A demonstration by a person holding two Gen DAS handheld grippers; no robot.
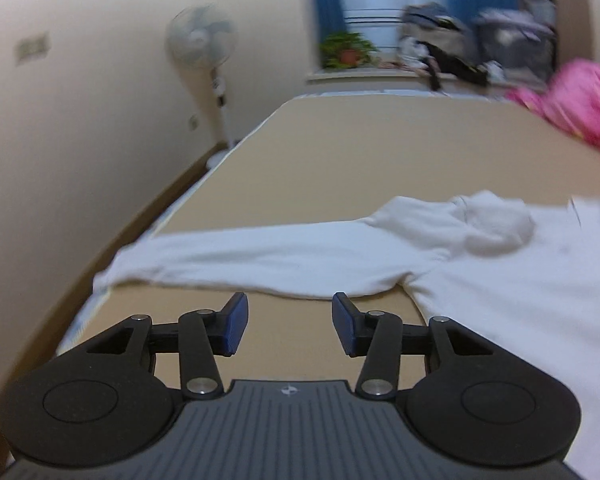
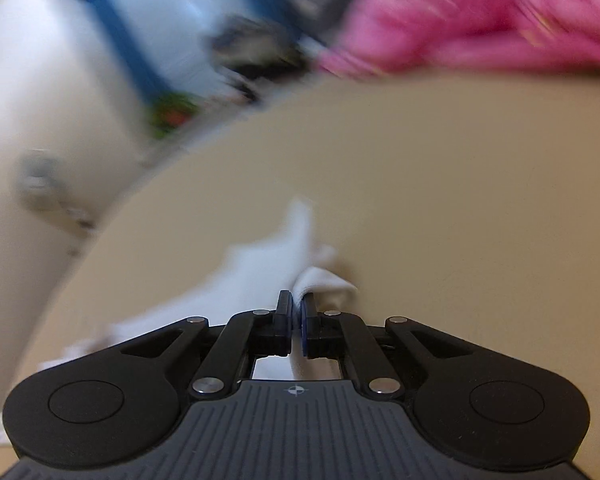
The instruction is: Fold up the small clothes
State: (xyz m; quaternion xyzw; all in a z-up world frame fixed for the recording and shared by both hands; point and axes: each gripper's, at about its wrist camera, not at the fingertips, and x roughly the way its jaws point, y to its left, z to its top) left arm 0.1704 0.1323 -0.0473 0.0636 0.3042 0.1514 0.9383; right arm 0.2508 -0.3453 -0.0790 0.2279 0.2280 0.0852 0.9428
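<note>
White long-sleeved cotton top (image 1: 380, 256) spread on tan bench (image 1: 340, 148) | left claw (image 1: 290, 326) angled down, agape, empty | right claw (image 2: 297, 312) low, pinching white fabric fold (image 2: 320, 280)

My left gripper (image 1: 290, 326) was black, with blue-faced pads (image 1: 236, 326) and silver pivot screws. My right gripper (image 2: 296, 322) matched it, above a grey ribbed base bearing a small crosshair mark.

Home bedroom: bed (image 1: 340, 152), fan (image 1: 202, 40)
</note>
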